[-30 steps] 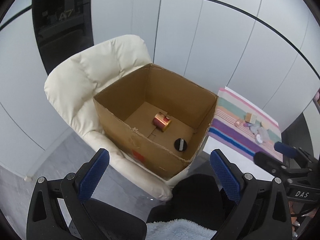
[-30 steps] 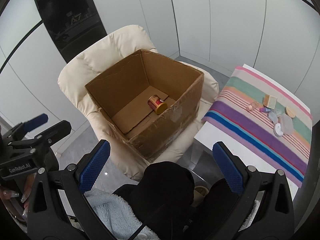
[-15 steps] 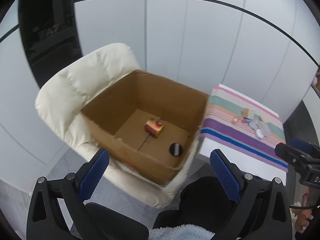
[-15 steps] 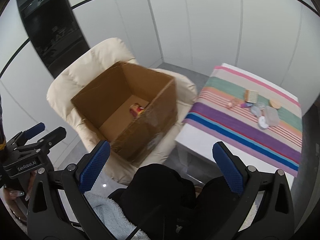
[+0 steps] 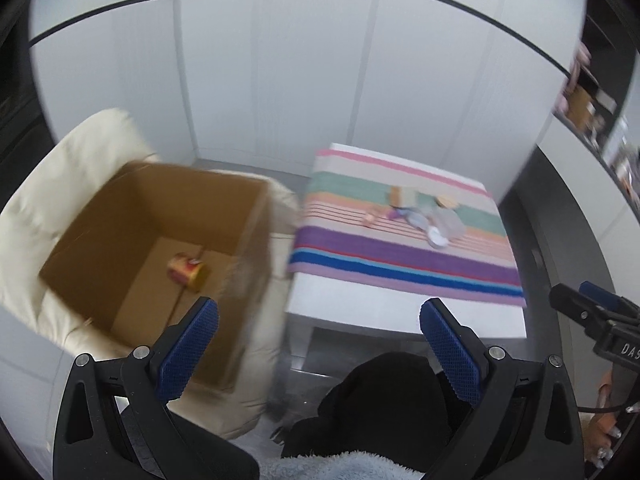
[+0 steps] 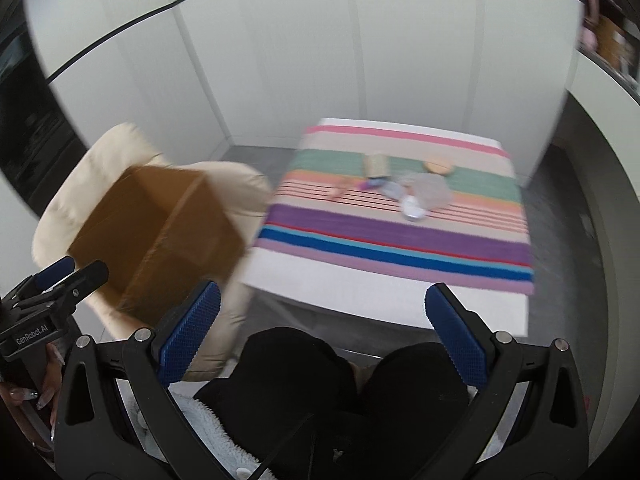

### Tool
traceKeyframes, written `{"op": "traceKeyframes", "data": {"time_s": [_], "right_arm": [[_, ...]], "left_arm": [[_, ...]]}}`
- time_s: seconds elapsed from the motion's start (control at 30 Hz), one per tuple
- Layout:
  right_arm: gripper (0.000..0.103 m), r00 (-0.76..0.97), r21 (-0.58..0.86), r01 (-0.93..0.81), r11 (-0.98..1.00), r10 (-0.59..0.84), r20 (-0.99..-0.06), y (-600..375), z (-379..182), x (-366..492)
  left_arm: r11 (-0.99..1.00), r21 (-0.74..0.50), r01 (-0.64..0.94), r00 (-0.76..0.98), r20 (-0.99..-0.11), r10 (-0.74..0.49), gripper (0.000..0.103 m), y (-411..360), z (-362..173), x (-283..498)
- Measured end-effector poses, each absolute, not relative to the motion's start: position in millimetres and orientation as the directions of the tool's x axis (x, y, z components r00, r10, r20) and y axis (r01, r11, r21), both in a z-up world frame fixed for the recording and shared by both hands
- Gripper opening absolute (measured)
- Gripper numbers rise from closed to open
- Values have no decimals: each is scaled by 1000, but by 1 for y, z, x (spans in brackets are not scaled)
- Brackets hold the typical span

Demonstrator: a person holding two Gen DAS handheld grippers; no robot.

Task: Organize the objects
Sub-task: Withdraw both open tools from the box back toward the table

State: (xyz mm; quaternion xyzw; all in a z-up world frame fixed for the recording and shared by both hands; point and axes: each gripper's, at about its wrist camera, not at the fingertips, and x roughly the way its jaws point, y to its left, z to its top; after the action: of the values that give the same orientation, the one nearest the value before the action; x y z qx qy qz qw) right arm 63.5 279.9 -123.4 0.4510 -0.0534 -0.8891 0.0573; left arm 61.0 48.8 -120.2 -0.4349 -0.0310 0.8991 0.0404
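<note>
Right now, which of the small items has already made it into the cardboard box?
Only the red-and-gold can, lying on its side on the cardboard box floor. The other small items sit clustered on the striped cloth.

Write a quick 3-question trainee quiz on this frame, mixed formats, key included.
1. True or false: the left gripper holds an object.
2. Where does the red-gold can lie? A) on the striped cloth B) in the cardboard box C) on the floor
3. Fill in: the small items lie on the striped ____ covering the white table.

Key: 1 false, both it and the right gripper are open and empty; 2 B; 3 cloth.
</note>
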Motion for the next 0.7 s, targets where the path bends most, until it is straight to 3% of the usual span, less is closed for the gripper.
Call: {"op": "traceKeyframes", "data": {"time_s": [0.37,0.7], "right_arm": [[103,-582,180,-147,-973,-62,-811,398,-153,79],[103,-591,131,-98,-987,-48,-805,427,-167,39]], "left_arm": [[-984,-38,-172,-598,-790,135,101,145,-129,28],[-978,-210,-15,-561,-807,183,101,167,-189,-32]]}}
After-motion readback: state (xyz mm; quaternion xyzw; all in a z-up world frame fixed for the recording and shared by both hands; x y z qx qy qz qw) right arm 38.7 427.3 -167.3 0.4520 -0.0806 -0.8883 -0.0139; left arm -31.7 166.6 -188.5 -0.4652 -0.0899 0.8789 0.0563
